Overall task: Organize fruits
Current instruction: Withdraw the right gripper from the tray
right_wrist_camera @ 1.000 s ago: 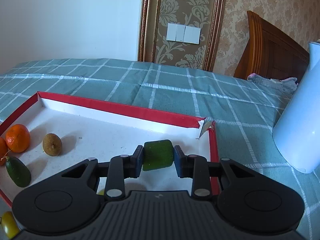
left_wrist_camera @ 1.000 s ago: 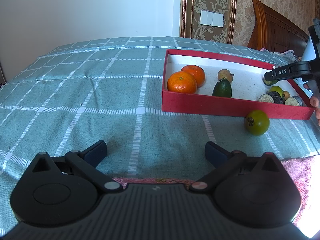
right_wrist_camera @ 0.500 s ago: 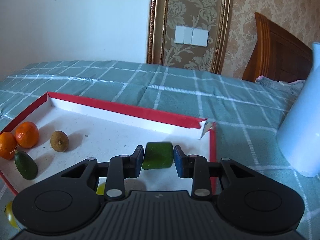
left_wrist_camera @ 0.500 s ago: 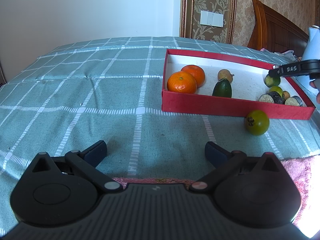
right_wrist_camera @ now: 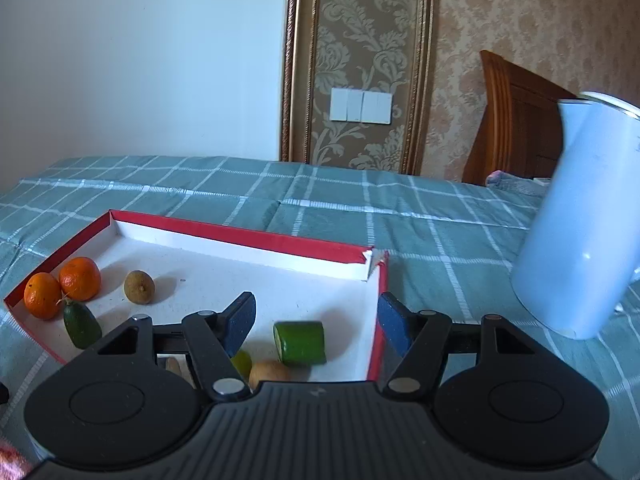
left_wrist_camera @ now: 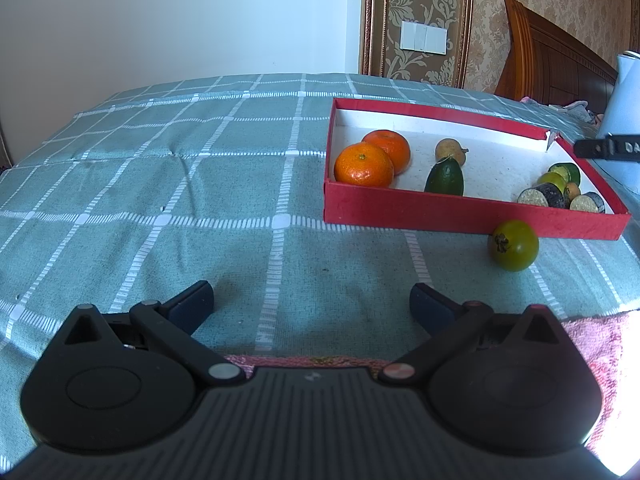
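Observation:
A red box (left_wrist_camera: pixel 440 210) with a white floor (right_wrist_camera: pixel 248 280) lies on the green checked cloth. It holds two oranges (left_wrist_camera: pixel 364 166) (right_wrist_camera: pixel 79 279), a dark green fruit (left_wrist_camera: pixel 445 177), a small brown fruit (right_wrist_camera: pixel 139 287) and a green cut piece (right_wrist_camera: pixel 300 343) at its right end. My right gripper (right_wrist_camera: pixel 316 320) is open and empty, raised above that piece. A round green fruit (left_wrist_camera: pixel 514 245) lies on the cloth in front of the box. My left gripper (left_wrist_camera: pixel 312 306) is open and empty, low over the cloth.
A white jug (right_wrist_camera: pixel 580 240) stands right of the box. Several small cut pieces (left_wrist_camera: pixel 560 196) sit in the box's right corner. A pink towel (left_wrist_camera: pixel 592 344) lies at the near right. A wooden headboard (left_wrist_camera: pixel 552 60) is behind.
My right gripper has opened and let go of the green cut piece, which now lies in the box. The gripper has lifted and pulled back. The left gripper has not moved.

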The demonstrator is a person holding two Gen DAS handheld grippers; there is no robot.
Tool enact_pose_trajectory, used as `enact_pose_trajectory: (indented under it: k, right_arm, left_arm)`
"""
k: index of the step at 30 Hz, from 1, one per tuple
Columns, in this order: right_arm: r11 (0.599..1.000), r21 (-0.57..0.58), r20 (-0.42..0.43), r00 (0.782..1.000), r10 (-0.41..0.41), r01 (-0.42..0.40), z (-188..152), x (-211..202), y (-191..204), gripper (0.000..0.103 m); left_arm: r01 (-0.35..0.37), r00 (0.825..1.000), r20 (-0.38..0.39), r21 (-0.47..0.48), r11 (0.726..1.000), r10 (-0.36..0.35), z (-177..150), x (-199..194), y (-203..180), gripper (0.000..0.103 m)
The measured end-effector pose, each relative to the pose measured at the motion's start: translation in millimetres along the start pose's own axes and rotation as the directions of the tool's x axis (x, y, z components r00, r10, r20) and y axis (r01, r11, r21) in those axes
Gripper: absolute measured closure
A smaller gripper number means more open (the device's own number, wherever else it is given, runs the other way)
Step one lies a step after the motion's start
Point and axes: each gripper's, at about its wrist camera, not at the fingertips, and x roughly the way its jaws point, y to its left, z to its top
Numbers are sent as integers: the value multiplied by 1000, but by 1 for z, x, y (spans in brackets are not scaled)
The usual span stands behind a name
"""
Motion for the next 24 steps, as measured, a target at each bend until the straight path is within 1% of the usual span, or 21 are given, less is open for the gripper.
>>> enact_pose_trajectory:
  k: [4, 9, 11, 12, 14, 16, 20, 24]
  right_arm:
    - [1000, 22, 4, 1000, 20, -20, -14, -16, -2, 36]
    - [999, 31, 16, 999, 39, -39, -36, -45, 6, 36]
    - [999, 31, 13, 999, 38, -38, -45, -54, 10, 30]
    - [999, 32, 10, 999, 35, -35, -49, -57, 12, 25]
    - [999, 23, 5, 999, 32, -32, -57, -63, 18, 25]
    - [999, 26, -6, 999, 36, -36, -66, -67, 22, 25]
    - [996, 84, -32, 999, 34, -31, -81, -69, 22, 25]
    - [994, 112, -63, 998, 21, -14, -91, -65, 23, 25]
  left_arm:
    - [0, 1000, 0, 0, 1000, 0, 0, 0, 0, 0]
    - [0, 1000, 0, 0, 1000, 0, 0, 0, 0, 0]
    - [0, 1000, 0, 0, 1000, 0, 0, 0, 0, 0]
    - [0, 1000, 0, 0, 1000, 0, 0, 0, 0, 0]
    - [0, 1000, 0, 0, 1000, 0, 0, 0, 0, 0]
    - [0, 1000, 0, 0, 1000, 0, 0, 0, 0, 0]
    - [0, 1000, 0, 0, 1000, 0, 0, 0, 0, 0]
    - [0, 1000, 0, 0, 1000, 0, 0, 0, 0, 0]
